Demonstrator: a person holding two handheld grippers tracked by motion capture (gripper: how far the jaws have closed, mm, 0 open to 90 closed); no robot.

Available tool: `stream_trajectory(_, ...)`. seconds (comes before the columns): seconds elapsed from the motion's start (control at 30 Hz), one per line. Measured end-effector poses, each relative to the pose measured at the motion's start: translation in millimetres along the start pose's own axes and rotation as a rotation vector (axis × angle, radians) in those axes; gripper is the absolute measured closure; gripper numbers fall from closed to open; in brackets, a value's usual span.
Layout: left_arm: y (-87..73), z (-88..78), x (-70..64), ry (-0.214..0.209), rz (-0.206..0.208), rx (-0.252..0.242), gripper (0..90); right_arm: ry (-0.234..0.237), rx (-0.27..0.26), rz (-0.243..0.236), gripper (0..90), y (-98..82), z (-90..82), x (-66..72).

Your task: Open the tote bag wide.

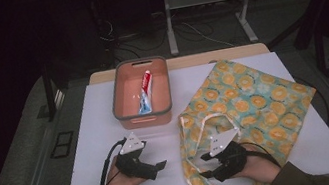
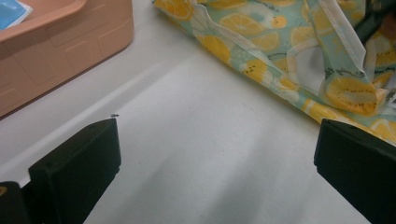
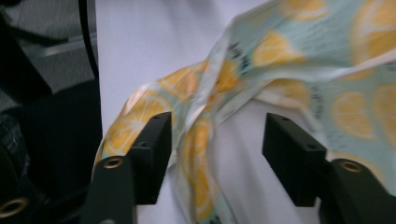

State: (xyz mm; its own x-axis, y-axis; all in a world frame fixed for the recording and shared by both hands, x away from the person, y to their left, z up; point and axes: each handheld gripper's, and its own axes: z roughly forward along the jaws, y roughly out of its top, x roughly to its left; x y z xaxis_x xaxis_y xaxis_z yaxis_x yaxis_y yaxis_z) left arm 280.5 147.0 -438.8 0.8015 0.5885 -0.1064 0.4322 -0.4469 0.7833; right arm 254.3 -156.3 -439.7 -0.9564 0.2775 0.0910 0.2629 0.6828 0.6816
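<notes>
1. Left gripper (image 1: 157,167) at near left of the desk (image 1: 93,135), held in a hand (image 1: 119,183), pointing right. Its fingers (image 2: 74,172) are spread wide with nothing between them, just bare desk top; bag edge lies beyond.
2. Right gripper (image 1: 206,165) at near centre-right, held in the other hand (image 1: 259,168), pointing left over the near edge of the bag (image 1: 250,103). Its fingers (image 3: 152,149) are partly spread. A twisted fold of bag cloth runs between them, close by the left one in the right gripper view. Pads don't look pressed on it. That view is blurred, so contact is hard to tell.
3. Grey three-cornered plates sit on top of both grippers; a black cable (image 1: 104,168) loops from the left one.
4. The bag is a fabric tote, pale green with orange slice print, lying flat on the right half of the desk. It spreads from the near edge to the far right. A white-trimmed handle (image 1: 208,123) lies at its left side, near the right gripper.
5. Bin (image 1: 129,121), salmon with grey rim, stands at far centre-left, just left of the bag and apart from it.
6. Toothpaste (image 1: 146,91) lies inside the bin, lengthwise near to far, red end far, blue end near.
7. Beyond the desk: dark floor, metal legs (image 1: 169,20) and cables.
</notes>
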Motion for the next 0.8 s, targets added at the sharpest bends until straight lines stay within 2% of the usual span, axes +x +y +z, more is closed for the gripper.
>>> stream_trajectory(0.03,0.0,0.0,0.0,-0.001,0.002,0.002,0.0,0.009,0.016,-0.009,53.7,-0.4,2.5,0.8)
stream_trajectory(0.07,0.0,0.0,-0.2,0.0,0.003,0.005,0.0,0.009,0.016,-0.009,53.7,-0.4,2.5,0.8)
stream_trajectory(0.13,0.0,0.4,-0.4,-0.002,0.004,0.006,0.0,0.01,0.039,-0.032,64.3,-1.3,5.5,2.1)
stream_trajectory(0.17,0.1,0.5,-0.5,-0.003,0.004,0.005,0.0,0.011,0.037,-0.034,74.5,-1.1,5.0,2.2)
stream_trajectory(0.23,0.4,0.7,-0.9,-0.003,0.006,0.006,0.0,0.02,0.028,-0.026,83.3,-0.8,2.2,0.2)
stream_trajectory(0.37,0.7,0.2,-1.0,-0.002,0.007,0.005,0.0,0.018,-0.016,-0.013,86.1,1.1,-11.0,-5.6)
stream_trajectory(0.43,0.8,-0.7,-0.5,0.001,0.005,0.0,0.0,0.0,-0.065,0.004,87.1,3.0,-24.3,-11.3)
stream_trajectory(0.57,0.8,-1.6,0.0,0.005,0.003,-0.004,0.0,-0.052,-0.148,0.055,88.2,1.9,-51.5,-26.4)
stream_trajectory(0.6,0.8,-1.5,-0.1,0.006,0.002,-0.003,0.0,-0.079,-0.197,0.081,88.3,-0.9,-65.3,-36.3)
stream_trajectory(0.63,0.9,-1.2,-0.3,0.005,0.002,-0.003,0.0,-0.079,-0.197,0.081,88.3,-0.9,-65.3,-36.3)
stream_trajectory(0.67,0.9,-1.0,-0.4,0.005,0.002,-0.002,0.0,-0.109,-0.232,0.112,88.4,-4.0,-78.9,-45.7)
stream_trajectory(0.7,0.9,-0.8,-0.3,0.005,0.004,-0.001,0.0,-0.109,-0.232,0.112,88.4,-4.0,-78.9,-45.7)
stream_trajectory(0.8,1.0,-0.9,-0.3,0.006,0.004,-0.003,0.0,-0.165,-0.276,0.157,88.5,-11.0,-97.0,-60.3)
